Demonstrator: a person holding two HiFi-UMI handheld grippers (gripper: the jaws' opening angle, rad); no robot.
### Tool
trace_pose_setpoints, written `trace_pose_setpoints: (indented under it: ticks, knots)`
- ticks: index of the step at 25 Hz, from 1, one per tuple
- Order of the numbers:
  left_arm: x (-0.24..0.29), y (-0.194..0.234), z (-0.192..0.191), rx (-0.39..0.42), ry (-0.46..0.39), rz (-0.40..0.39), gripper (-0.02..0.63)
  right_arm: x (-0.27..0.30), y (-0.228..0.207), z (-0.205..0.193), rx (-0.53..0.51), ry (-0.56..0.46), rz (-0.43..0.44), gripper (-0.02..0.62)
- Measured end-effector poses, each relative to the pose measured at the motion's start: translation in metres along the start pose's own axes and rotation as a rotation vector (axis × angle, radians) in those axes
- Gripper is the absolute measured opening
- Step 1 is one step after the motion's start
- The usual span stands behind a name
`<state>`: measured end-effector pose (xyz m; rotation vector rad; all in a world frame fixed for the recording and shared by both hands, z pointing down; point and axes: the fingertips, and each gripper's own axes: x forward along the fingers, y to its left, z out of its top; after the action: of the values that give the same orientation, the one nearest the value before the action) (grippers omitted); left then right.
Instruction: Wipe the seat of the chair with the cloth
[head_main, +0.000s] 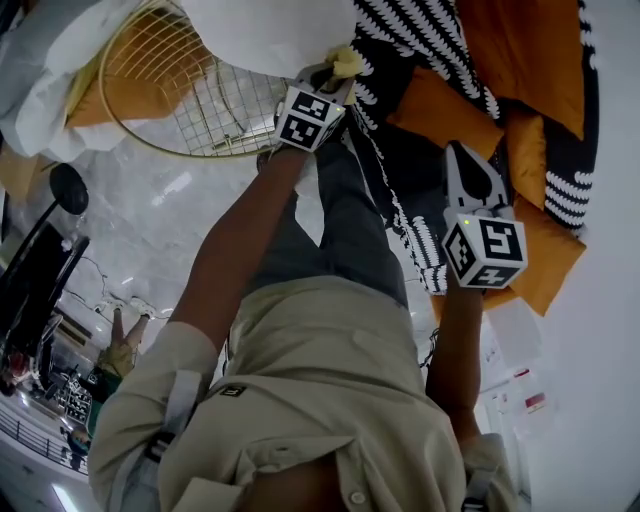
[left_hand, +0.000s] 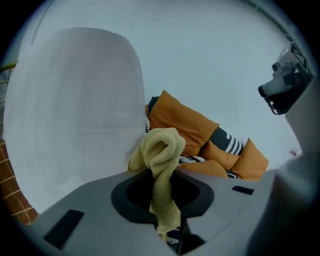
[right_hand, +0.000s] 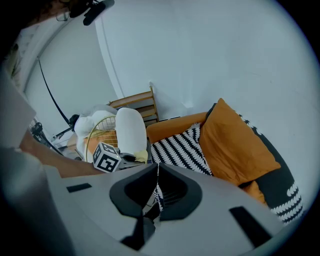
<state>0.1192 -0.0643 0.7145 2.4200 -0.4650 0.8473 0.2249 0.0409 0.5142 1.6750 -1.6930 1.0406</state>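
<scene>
My left gripper (head_main: 333, 75) is shut on a yellow cloth (head_main: 347, 62), held against the edge of the white padding of a gold wire chair (head_main: 185, 95). In the left gripper view the cloth (left_hand: 161, 150) bunches up out of the closed jaws and touches the white chair surface (left_hand: 75, 100). My right gripper (head_main: 465, 165) hovers apart over the sofa; its jaws meet with nothing between them (right_hand: 156, 170). The right gripper view shows the white chair (right_hand: 131, 131), the left gripper's marker cube (right_hand: 106, 156) and the cloth (right_hand: 142, 156).
An orange sofa (head_main: 520, 60) with orange cushions (right_hand: 235, 145) and a black-and-white striped pillow (right_hand: 180, 145) lies right of the chair. A wooden chair (right_hand: 140, 105) stands by the wall. A black stand (head_main: 60, 200) is at the left.
</scene>
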Motion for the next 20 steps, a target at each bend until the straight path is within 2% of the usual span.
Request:
trace_pose_setpoints:
  ticks: [6, 9, 12, 16, 20]
  knots:
    - [-0.004, 0.009, 0.000, 0.041, 0.009, -0.013, 0.078, 0.002, 0.002, -0.003, 0.007, 0.004, 0.002, 0.026]
    - [-0.013, 0.033, -0.009, 0.066, 0.018, 0.020, 0.078, 0.002, 0.004, -0.003, 0.003, 0.005, 0.006, 0.026]
    - [-0.035, 0.094, -0.023, 0.008, 0.022, 0.126, 0.078, 0.004, 0.004, -0.003, 0.001, 0.006, 0.007, 0.025]
    - [-0.091, 0.202, -0.041, -0.122, 0.028, 0.332, 0.075, 0.005, 0.002, -0.004, 0.001, 0.009, 0.003, 0.025]
    - [-0.149, 0.269, -0.041, -0.143, 0.013, 0.491, 0.075, 0.007, -0.002, -0.006, 0.005, 0.017, 0.003, 0.026]
